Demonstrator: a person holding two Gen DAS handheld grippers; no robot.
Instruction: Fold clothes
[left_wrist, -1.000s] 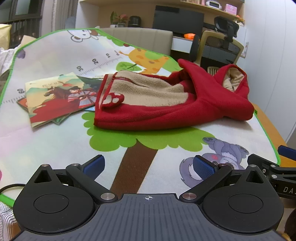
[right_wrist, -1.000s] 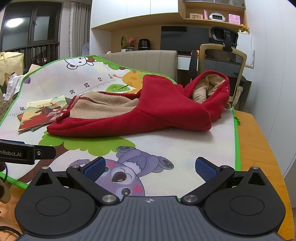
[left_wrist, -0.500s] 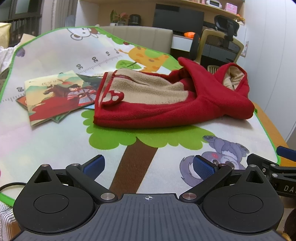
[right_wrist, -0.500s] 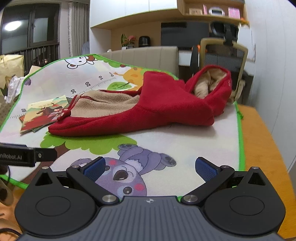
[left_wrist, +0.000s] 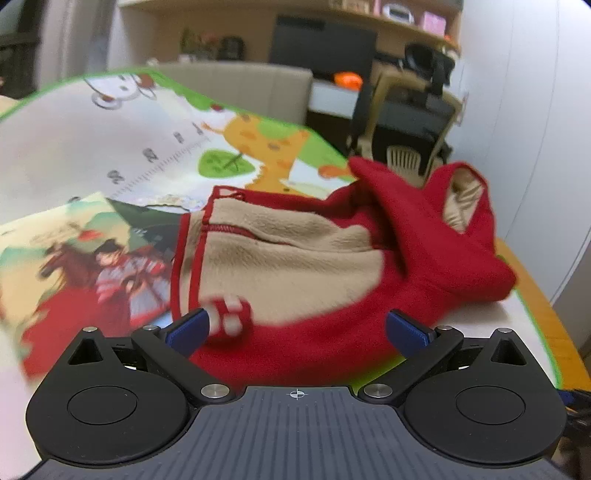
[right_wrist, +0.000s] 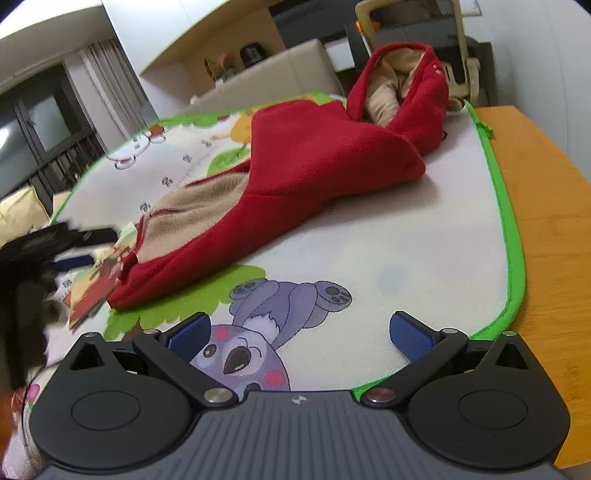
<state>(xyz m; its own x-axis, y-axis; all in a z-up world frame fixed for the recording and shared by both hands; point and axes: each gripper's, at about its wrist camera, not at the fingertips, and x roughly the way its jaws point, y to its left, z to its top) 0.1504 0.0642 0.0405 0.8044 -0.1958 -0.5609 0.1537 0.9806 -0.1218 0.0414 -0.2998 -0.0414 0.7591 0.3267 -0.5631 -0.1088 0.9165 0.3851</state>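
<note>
A red fleece hooded garment (left_wrist: 325, 266) with a beige lining lies crumpled on a cartoon play mat (left_wrist: 122, 147). Its hood (right_wrist: 402, 85) stands up at the far right. My left gripper (left_wrist: 297, 326) is open, right at the garment's near red hem, with a small red-and-white pompom (left_wrist: 229, 317) beside its left finger. Nothing is between the fingers. My right gripper (right_wrist: 301, 334) is open above the mat's koala picture (right_wrist: 258, 332), a short way in front of the garment (right_wrist: 314, 166), and it is tilted. The left gripper (right_wrist: 55, 243) shows blurred at the left of the right wrist view.
Picture books (left_wrist: 85, 258) lie on the mat left of the garment, partly under it. The mat's green edge (right_wrist: 513, 229) meets bare wooden table (right_wrist: 550, 206) on the right. A beige sofa back (left_wrist: 251, 88) and an office chair (left_wrist: 410, 122) stand behind.
My left gripper has moved forward, up to the garment's near hem. My right gripper has tilted and shifted right, closer to the mat's edge. Both stay open.
</note>
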